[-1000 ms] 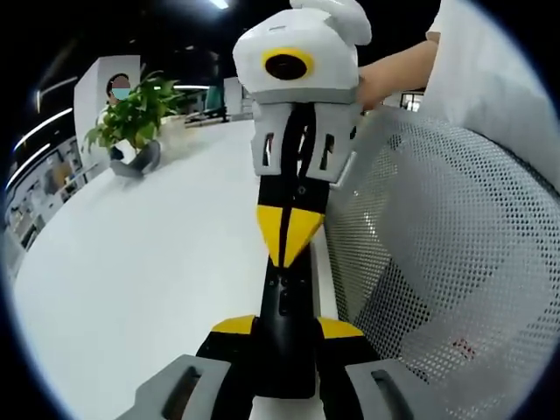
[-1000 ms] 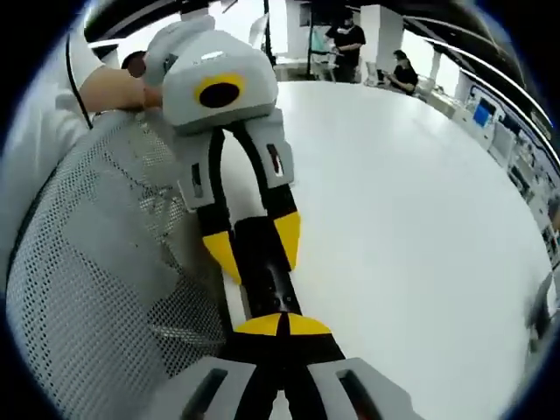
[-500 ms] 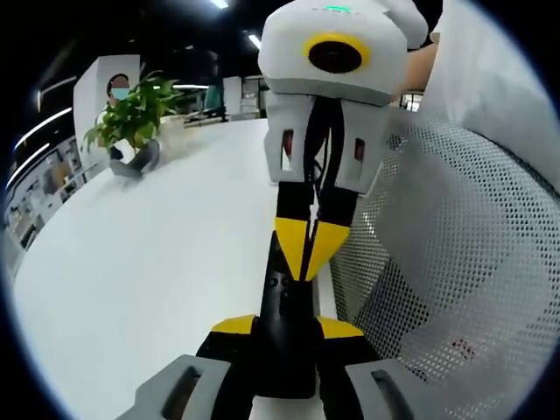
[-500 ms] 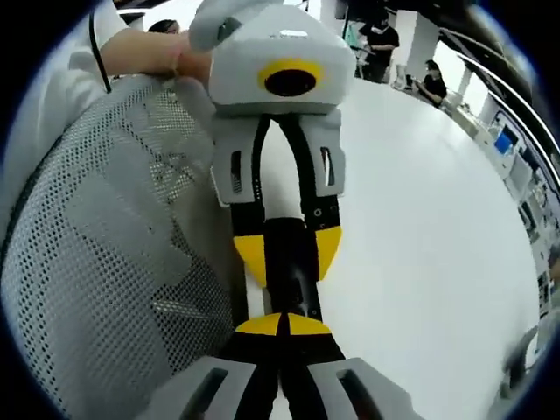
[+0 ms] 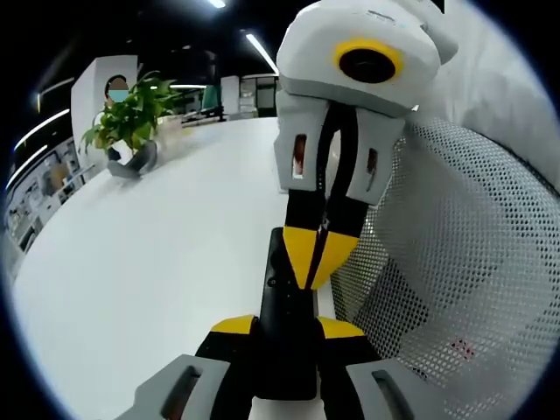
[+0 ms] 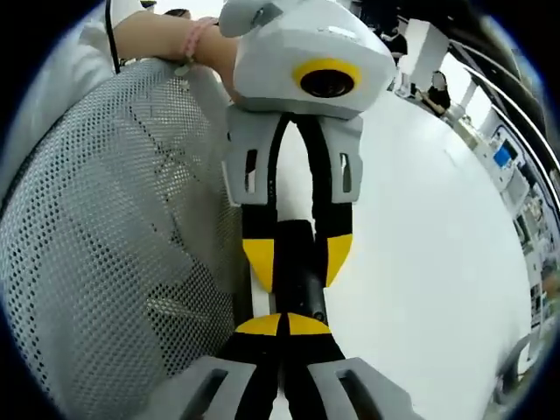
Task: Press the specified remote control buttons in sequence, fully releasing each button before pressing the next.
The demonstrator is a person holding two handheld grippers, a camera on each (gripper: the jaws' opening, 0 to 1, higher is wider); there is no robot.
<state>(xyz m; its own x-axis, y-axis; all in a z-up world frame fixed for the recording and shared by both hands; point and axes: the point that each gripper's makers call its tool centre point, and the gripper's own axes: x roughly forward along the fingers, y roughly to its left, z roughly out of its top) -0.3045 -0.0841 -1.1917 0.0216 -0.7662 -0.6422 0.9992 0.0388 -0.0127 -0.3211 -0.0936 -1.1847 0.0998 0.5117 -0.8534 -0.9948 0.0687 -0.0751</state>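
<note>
Remote [image 5: 284, 337] looks light, stiff and slick; we clamp its sides in our left gripper [image 5: 286, 325] above the table [image 5: 157, 262], while our right gripper [image 6: 283, 325], jaws together, presses its face.

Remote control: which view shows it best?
The left gripper view: the black remote control lies lengthwise between the left gripper jaws, with the right gripper tips on it. In the right gripper view, only a short stretch shows.
</note>
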